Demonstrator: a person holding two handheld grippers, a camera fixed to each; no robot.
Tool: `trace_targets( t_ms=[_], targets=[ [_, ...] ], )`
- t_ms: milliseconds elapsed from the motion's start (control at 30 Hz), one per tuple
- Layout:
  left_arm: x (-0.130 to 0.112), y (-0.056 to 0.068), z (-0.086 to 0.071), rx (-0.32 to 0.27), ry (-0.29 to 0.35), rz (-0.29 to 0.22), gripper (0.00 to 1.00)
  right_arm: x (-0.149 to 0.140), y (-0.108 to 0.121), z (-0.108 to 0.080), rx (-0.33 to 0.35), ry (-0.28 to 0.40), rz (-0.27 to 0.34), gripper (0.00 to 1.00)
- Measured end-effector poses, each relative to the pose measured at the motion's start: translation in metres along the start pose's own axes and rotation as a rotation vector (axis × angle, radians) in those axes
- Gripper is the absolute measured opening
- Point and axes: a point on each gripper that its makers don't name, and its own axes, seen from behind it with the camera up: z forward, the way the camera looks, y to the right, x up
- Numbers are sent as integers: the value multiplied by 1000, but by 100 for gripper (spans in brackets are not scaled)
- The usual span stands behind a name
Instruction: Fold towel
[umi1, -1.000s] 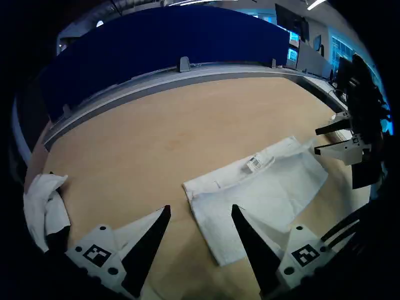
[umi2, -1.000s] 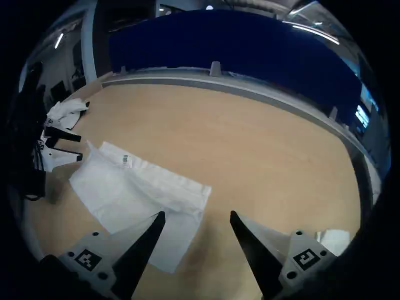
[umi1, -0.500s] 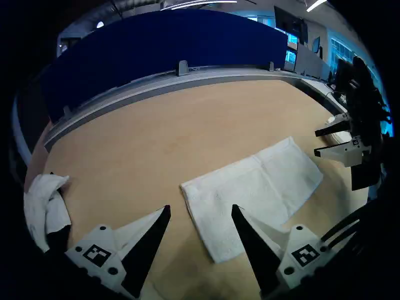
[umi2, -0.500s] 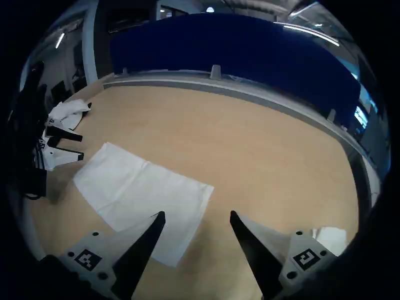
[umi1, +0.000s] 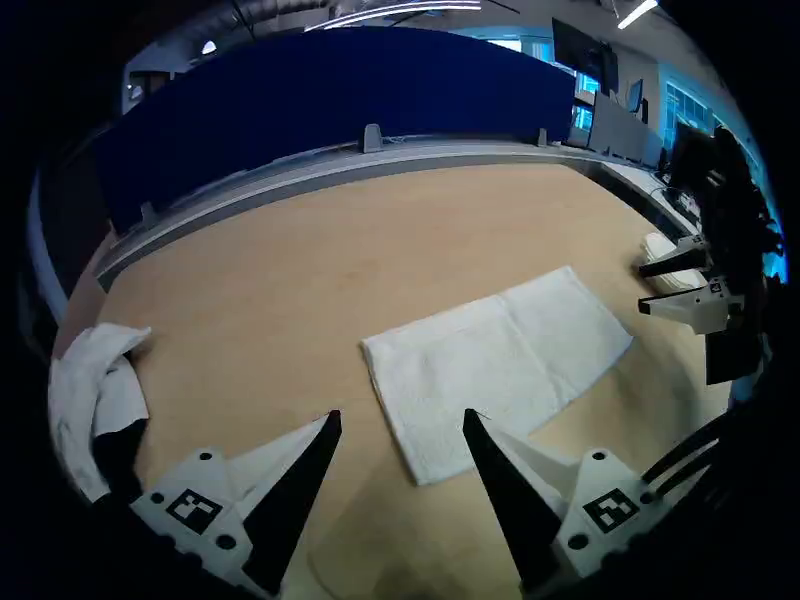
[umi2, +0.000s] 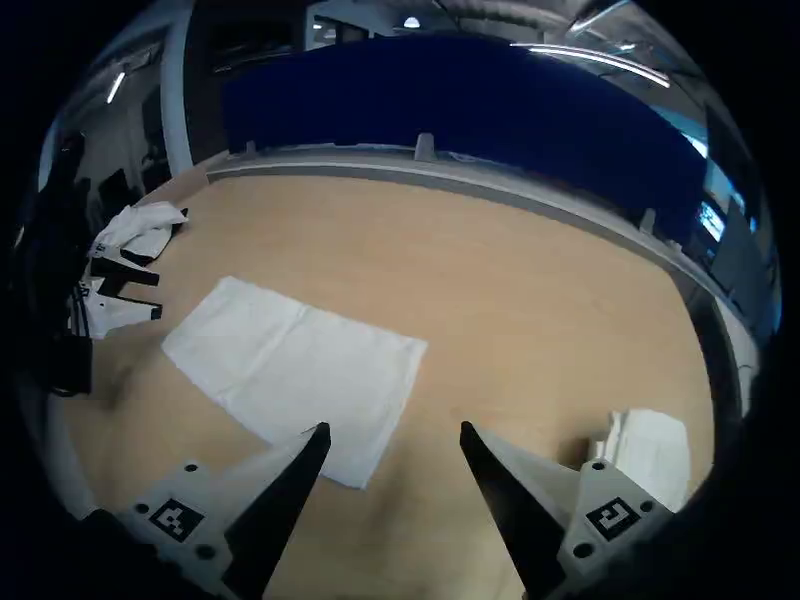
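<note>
Wooden desk (umi1: 300, 260) backed by blue partition (umi1: 330, 90).

Left tongs (umi1: 401, 411), right tongs (umi2: 395, 424) spread apart.

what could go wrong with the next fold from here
1. The towel lies flat on the smooth table, and both the left gripper and the right gripper are open and off it. Their fingers might skid over an edge instead of pinching it.
2. It lies at an angle to both grippers, so uneven corner grabs could give a crooked fold.
3. The folded white stack sits near the right gripper and might get bumped.
</note>
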Motion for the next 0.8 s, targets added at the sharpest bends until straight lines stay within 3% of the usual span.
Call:
trace_targets(
  t_ms=[333, 800],
  targets=[
    [-12, 0, -16, 11, 4, -23, 90, -6, -2, -12, 2, 8, 14, 100],
    [-26, -7, -44, 64, 25, -63, 90, -7, -20, -8, 82, -19, -112, 100]
  ],
)
